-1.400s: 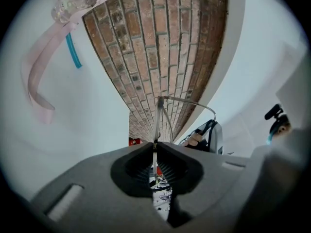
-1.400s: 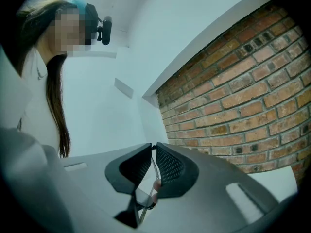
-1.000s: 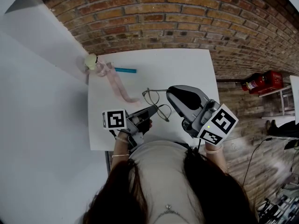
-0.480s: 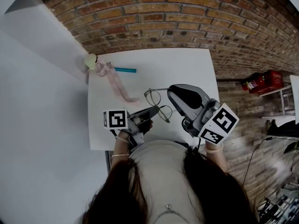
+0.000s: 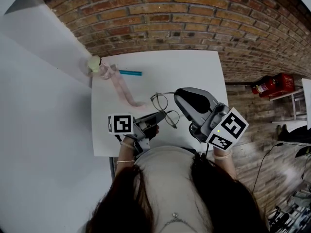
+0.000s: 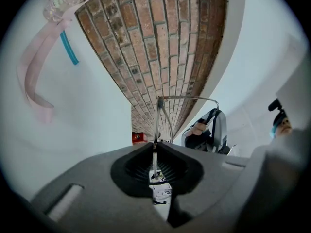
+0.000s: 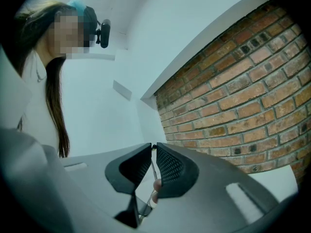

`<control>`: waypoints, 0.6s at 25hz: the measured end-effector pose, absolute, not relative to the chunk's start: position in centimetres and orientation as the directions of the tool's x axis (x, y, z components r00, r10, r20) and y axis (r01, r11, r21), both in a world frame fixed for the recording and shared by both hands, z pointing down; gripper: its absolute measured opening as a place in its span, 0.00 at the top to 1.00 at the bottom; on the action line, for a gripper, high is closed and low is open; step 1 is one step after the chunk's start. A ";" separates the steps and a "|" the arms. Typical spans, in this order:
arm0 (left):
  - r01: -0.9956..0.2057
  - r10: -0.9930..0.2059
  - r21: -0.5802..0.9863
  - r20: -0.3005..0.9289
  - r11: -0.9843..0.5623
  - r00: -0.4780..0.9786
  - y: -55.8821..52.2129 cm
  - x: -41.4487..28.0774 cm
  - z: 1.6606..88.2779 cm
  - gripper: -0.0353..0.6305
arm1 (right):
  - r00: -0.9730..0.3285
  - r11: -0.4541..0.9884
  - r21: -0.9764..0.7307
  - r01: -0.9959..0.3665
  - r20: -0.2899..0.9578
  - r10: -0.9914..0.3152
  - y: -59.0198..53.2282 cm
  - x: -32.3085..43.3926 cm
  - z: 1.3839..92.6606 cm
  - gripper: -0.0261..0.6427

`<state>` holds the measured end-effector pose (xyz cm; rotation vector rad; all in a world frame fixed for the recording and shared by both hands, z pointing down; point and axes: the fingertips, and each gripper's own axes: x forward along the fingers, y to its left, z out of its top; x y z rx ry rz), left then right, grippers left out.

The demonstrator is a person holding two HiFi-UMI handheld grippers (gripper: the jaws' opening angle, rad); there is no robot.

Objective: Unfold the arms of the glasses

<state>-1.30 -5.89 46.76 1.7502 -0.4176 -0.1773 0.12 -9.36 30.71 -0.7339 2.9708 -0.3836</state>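
Note:
Thin wire-rimmed glasses [image 5: 164,108] hang just above the white table [image 5: 194,67], held between both grippers. My left gripper [image 5: 159,114] is shut on the frame by the nearer lens; in the left gripper view the wire frame [image 6: 156,125] runs up out of the closed jaws of that gripper [image 6: 154,147]. My right gripper [image 5: 177,94] is shut on the end of one arm of the glasses, which stretches leftward to the far lens. In the right gripper view the thin arm [image 7: 153,171] sits pinched between the meshed pads of the gripper [image 7: 152,148].
A pink strap [image 5: 124,89], a teal pen [image 5: 130,73] and a pale round object [image 5: 95,63] lie at the table's far left. A brick wall [image 5: 194,18] stands behind the table. A red fire extinguisher [image 5: 271,85] lies on the wooden floor to the right.
Almost nothing: the glasses and my left gripper have edged slightly right. Both grippers keep their hold.

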 end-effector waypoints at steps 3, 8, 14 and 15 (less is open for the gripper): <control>-0.178 -0.374 0.969 0.104 -0.169 0.922 -5.9 -1.3 46.8 0.91 | -0.886 0.857 -0.251 -0.450 0.002 -0.465 -9.3 0.1 30.8 0.91; -0.150 -0.386 0.976 0.079 -0.157 0.919 -6.0 -1.4 46.7 0.91 | -0.888 0.861 -0.247 -0.445 -0.005 -0.460 -9.2 0.1 30.7 0.90; -0.118 -0.394 0.979 0.044 -0.166 0.918 -6.2 -1.4 46.5 0.91 | -0.890 0.863 -0.252 -0.438 -0.010 -0.455 -9.0 0.0 30.7 0.89; -0.099 -0.399 0.982 0.028 -0.159 0.917 -6.2 -1.4 46.2 0.91 | -0.891 0.864 -0.253 -0.436 -0.010 -0.453 -9.0 0.0 30.7 0.89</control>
